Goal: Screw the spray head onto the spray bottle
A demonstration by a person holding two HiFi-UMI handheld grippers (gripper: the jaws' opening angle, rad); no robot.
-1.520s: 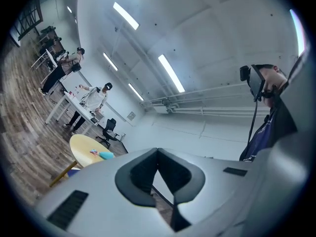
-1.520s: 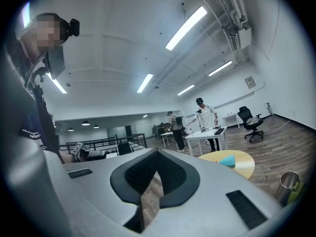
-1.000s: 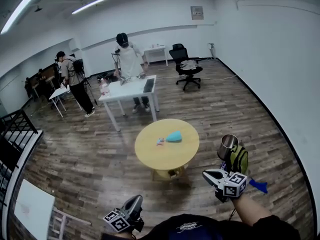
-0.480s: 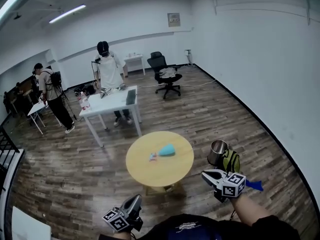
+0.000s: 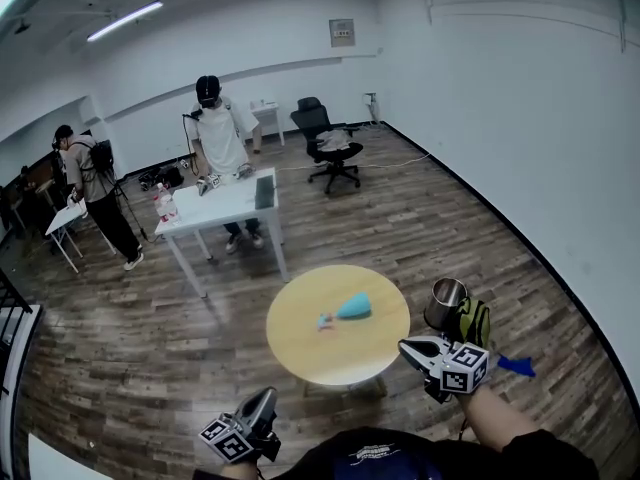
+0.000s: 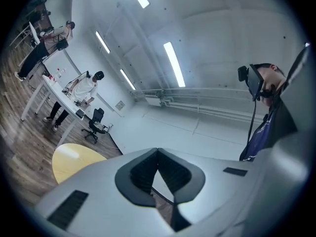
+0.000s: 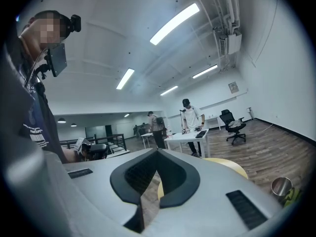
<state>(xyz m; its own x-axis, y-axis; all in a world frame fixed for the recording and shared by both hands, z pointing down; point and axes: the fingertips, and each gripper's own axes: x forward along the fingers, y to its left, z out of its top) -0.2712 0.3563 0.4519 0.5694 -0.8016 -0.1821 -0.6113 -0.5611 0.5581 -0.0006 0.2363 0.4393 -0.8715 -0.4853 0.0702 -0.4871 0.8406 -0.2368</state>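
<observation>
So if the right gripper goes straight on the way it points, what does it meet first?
Likely the round yellow table: the right gripper, fingers shut and empty, aims toward its nearest edge. It may pass just above instead; height is unclear.

Colours: round counter (image 5: 300, 343) pale yellow; bottle (image 5: 354, 307) teal; floor (image 5: 150, 348) brown wood-plank pattern; cup (image 5: 446, 303) silver; rectangular counter (image 5: 225, 206) white; chair (image 5: 322, 133) black.

Left gripper (image 5: 266, 398) and right gripper (image 5: 406, 346) are being held low before the torso, both pointing forward, jaws closing fully on nothing; the right forearm (image 5: 497, 420) is extending outward.
</observation>
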